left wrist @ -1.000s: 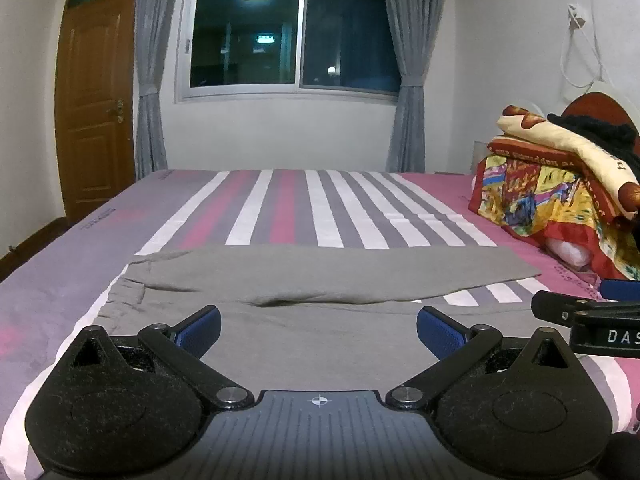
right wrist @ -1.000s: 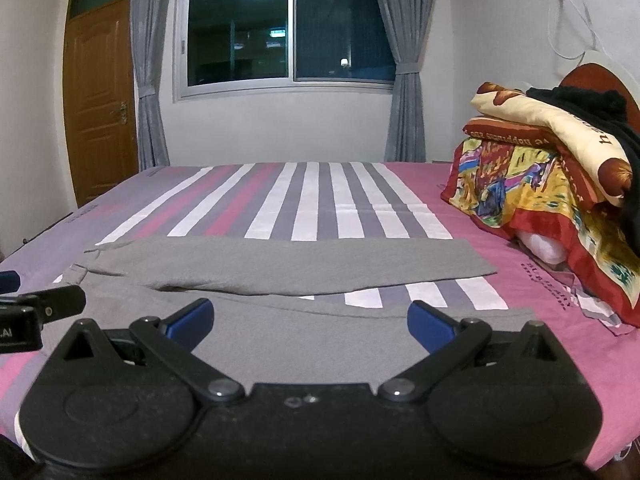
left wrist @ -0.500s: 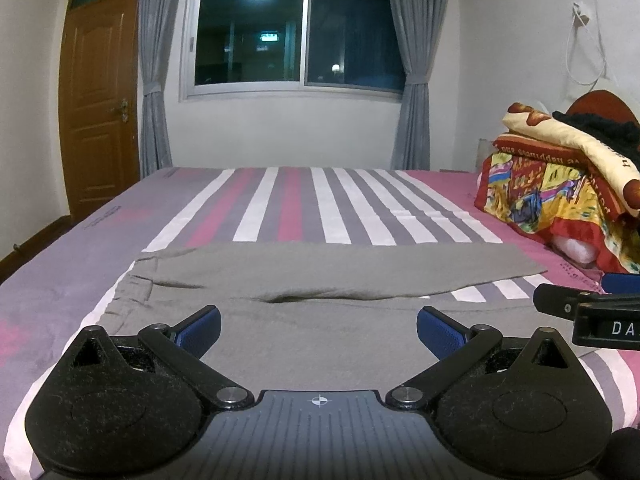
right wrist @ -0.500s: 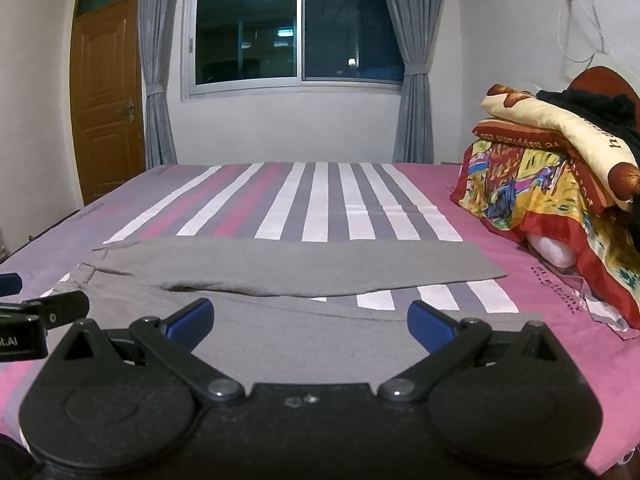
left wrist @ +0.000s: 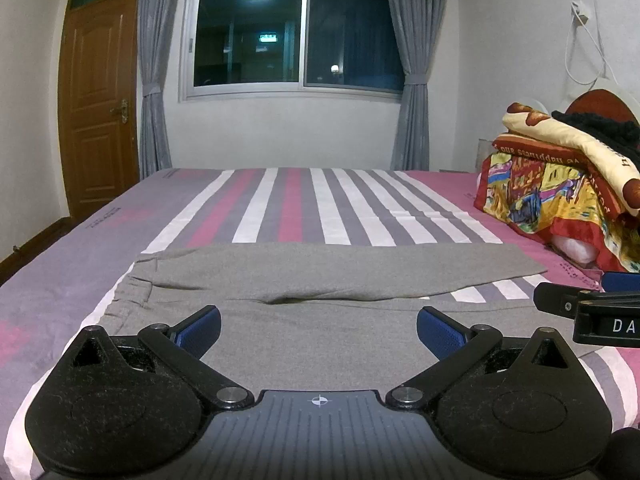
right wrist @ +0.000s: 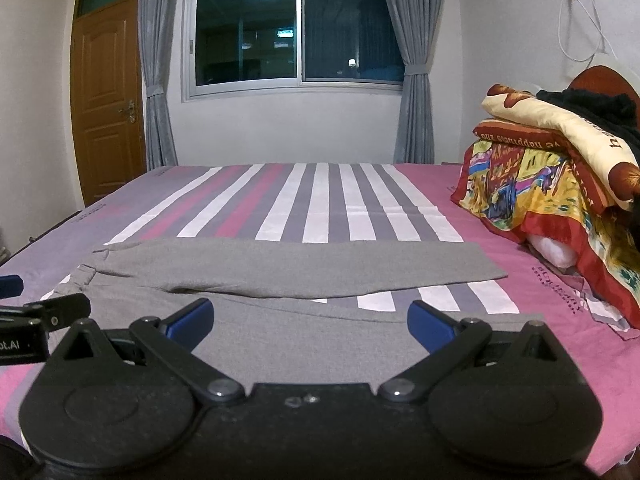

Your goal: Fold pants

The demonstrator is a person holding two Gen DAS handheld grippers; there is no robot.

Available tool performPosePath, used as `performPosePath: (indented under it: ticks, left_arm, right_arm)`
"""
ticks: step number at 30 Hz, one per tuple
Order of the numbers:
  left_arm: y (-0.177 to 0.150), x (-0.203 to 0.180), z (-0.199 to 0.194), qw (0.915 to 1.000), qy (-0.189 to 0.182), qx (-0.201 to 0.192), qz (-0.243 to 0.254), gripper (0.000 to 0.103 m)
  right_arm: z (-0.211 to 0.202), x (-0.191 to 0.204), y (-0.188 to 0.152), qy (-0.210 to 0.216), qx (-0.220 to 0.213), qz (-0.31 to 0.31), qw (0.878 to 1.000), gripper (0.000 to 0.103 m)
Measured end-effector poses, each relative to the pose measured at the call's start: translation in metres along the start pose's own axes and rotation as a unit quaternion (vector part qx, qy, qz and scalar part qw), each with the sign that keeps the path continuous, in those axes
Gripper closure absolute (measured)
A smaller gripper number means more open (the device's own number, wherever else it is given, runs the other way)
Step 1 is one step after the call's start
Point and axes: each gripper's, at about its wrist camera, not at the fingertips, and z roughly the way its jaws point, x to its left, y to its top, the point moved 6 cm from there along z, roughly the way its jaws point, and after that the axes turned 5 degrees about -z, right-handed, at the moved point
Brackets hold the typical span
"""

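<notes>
Both grippers level, side by side.
The left gripper (left wrist: 319, 330) and right gripper (right wrist: 311, 320) point forward, blue-padded fingers (left wrist: 199, 330) spread wide, gripping nothing.

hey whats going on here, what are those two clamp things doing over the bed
A person holds a two-finger gripper in each hand over grey pants laid flat on a striped bedsheet. The left gripper and right gripper are both open and empty, side by side above the nearer leg. The two legs lie apart with the waistband to the left, so no fold is made yet. A stack of colourful blankets sits at the head of the bed, to the right.
</notes>
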Motion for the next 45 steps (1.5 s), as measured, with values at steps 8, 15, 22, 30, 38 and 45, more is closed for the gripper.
performPosePath:
  ticks: [8,15,22,30,38,45]
  left_arm:
    - [0.0,0.0,0.0,1.0,0.0,0.001,0.0,0.0]
    - [-0.004,0.007,0.001,0.9994,-0.013,0.01,-0.029,0.0]
    - [-0.004,0.03,0.025,0.9971,-0.034,0.054,-0.042,0.0]
    - [0.036,0.077,0.074,0.9963,-0.046,0.043,-0.058,0.0]
    - [0.05,0.122,0.179,0.9948,0.026,0.097,0.016,0.0]
    - [0.073,0.178,0.281,0.9892,0.042,0.126,0.061,0.045]
  right_arm:
    - [0.0,-0.002,0.0,0.001,0.0,-0.002,1.0,0.0]
    - [0.002,0.001,0.0,0.024,0.009,-0.005,1.0,0.0]
    - [0.009,0.003,0.007,0.066,0.009,-0.019,0.998,0.0]
    - [0.051,-0.007,0.039,0.097,0.021,-0.057,0.993,0.0]
    - [0.132,-0.003,0.067,0.147,0.045,-0.092,0.984,0.024]
    - [0.226,0.01,0.079,0.198,0.058,-0.105,0.973,0.061]
